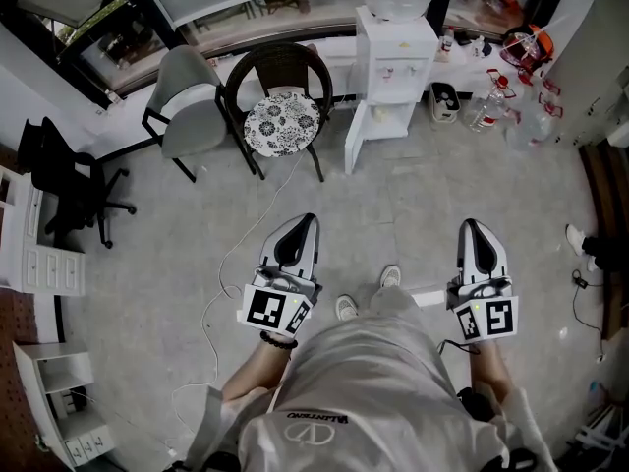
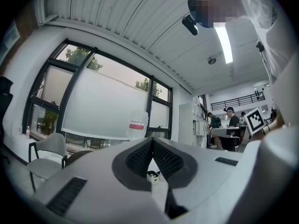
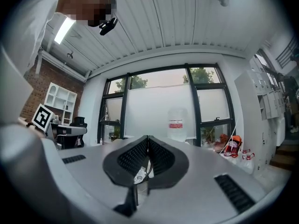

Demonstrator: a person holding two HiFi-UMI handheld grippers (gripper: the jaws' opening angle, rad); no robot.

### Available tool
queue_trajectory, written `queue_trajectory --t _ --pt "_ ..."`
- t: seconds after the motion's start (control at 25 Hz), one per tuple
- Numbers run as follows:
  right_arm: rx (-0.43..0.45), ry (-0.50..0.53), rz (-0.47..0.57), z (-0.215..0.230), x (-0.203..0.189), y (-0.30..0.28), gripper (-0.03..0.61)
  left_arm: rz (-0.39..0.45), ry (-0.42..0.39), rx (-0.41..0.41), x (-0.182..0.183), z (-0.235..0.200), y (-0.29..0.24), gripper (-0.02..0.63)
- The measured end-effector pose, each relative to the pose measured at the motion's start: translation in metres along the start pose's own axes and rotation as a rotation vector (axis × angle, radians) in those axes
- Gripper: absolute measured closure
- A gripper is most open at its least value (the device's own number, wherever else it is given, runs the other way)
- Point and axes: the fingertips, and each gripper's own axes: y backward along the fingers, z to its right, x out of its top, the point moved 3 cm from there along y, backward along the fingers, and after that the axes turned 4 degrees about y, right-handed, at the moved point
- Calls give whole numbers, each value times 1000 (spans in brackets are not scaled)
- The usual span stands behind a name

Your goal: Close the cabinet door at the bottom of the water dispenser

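across the floor (image 1: 413, 205), well apart from both grippers, the water dispenser (image 1: 396, 52) stands with its bottom cabinet door (image 1: 357, 136) hanging open toward the dark chair (image 1: 280, 67). left gripper (image 1: 303, 226) and right gripper (image 1: 474, 229) both have their jaws pressed together, holding nothing. door looks a light, stiff hinged panel, probably free-swinging; best pushed gently on its flat face near the free edge, no grasp needed.

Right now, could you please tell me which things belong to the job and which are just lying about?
For the job: white water dispenser with clear bottle on top; its open white bottom cabinet door; left tool and right tool, both shut, empty.
Lying about: dark wicker chair with floral cushion; grey padded chair; black office chair; clear plastic bottles on floor.
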Motion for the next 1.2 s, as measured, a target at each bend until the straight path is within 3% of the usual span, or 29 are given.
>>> queue_trajectory --t 0.36,0.8,1.2 --pt "30 -5 -12 10 -8 -29 562 -10 3 5 -3 -5 -22 606" --pt "73 -14 -17 61 -18 -77 563 -11 -14 36 -11 -1 -91 606" --pt "194 13 -1 107 -38 -128 561 -43 -34 78 -23 5 -159 606"
